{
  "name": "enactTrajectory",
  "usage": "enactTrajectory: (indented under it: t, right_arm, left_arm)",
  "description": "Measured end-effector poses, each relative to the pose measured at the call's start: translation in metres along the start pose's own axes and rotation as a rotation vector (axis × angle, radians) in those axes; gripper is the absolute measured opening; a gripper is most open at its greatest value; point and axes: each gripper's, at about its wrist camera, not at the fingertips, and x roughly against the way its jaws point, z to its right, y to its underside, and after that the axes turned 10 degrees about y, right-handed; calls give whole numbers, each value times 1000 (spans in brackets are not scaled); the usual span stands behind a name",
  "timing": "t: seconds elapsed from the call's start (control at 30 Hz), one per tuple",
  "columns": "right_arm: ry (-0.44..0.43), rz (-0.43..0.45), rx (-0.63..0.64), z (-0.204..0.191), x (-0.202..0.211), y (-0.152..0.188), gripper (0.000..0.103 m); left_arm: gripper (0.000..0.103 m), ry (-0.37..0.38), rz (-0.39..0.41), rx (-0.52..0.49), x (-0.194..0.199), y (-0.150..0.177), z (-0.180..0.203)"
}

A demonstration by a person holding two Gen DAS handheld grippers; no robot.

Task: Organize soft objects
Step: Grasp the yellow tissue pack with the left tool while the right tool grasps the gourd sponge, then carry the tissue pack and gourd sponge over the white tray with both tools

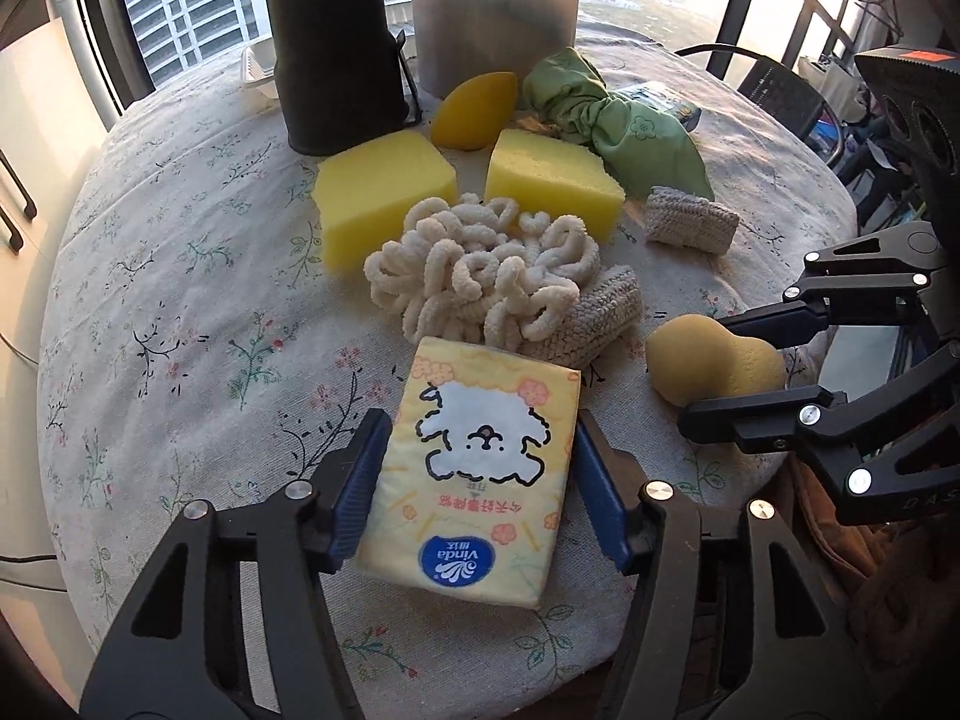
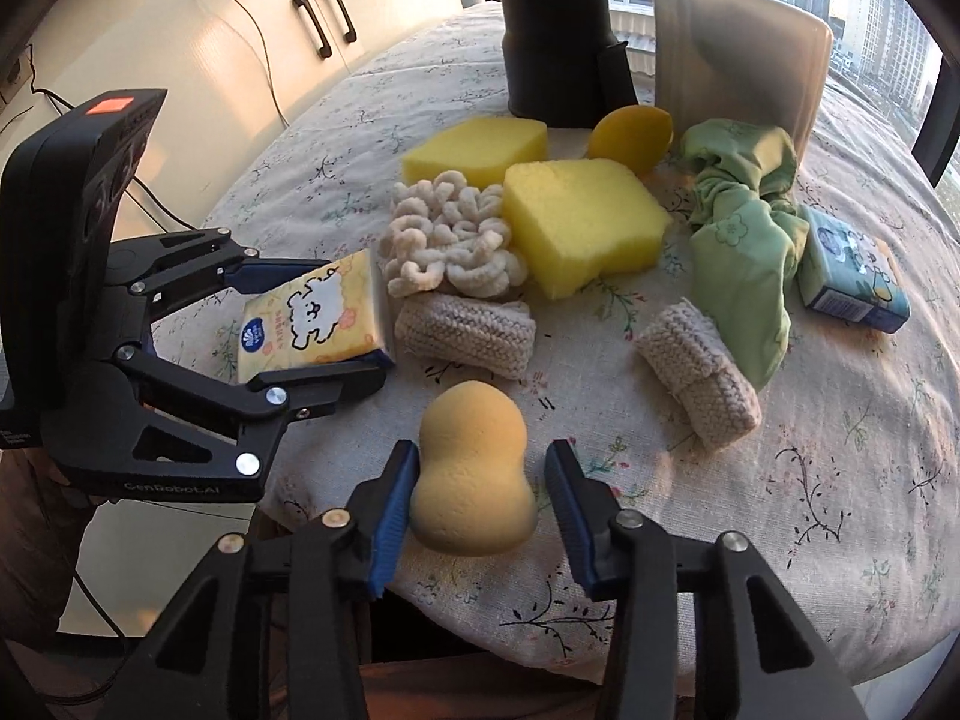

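Observation:
A yellow tissue pack with a white dog print lies at the table's near edge. My left gripper is shut on it, with a blue pad against each long side. My right gripper straddles a tan gourd-shaped sponge. Its left pad touches the sponge and a thin strip of tablecloth shows at the right pad, so it stands open. Behind lie a cream loop scrubber, two yellow sponge blocks, two knitted cloths, a green floral cloth and a yellow egg-shaped sponge.
A black cylindrical bin and a white bin stand at the back of the round table with its floral tablecloth. A blue tissue pack lies at the right. White cabinets are to the left and windows beyond.

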Motion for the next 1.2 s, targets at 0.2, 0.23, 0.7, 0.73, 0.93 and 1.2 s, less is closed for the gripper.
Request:
enactTrajectory:
  t: [0.2, 0.23, 0.7, 0.73, 0.93, 1.2]
  right_arm:
    - [38, 32, 15, -3, 6, 2, 38]
    - [39, 43, 12, -1, 10, 3, 37]
    - [89, 134, -69, 37, 52, -3, 37]
    - [100, 138, -77, 41, 54, -4, 37]
    - [154, 162, -121, 69, 62, -11, 37]
    - [218, 152, -178, 110, 60, -25, 37]
  left_arm:
    - [52, 1, 31, 95, 7, 1, -3]
    - [52, -4, 41, 110, 10, 1, -2]
    - [52, -88, 161, 177, 52, -12, 3]
    - [52, -91, 163, 186, 52, -14, 1]
    - [52, -109, 183, 237, 53, -26, -11]
    - [52, -142, 186, 286, 47, -44, -33]
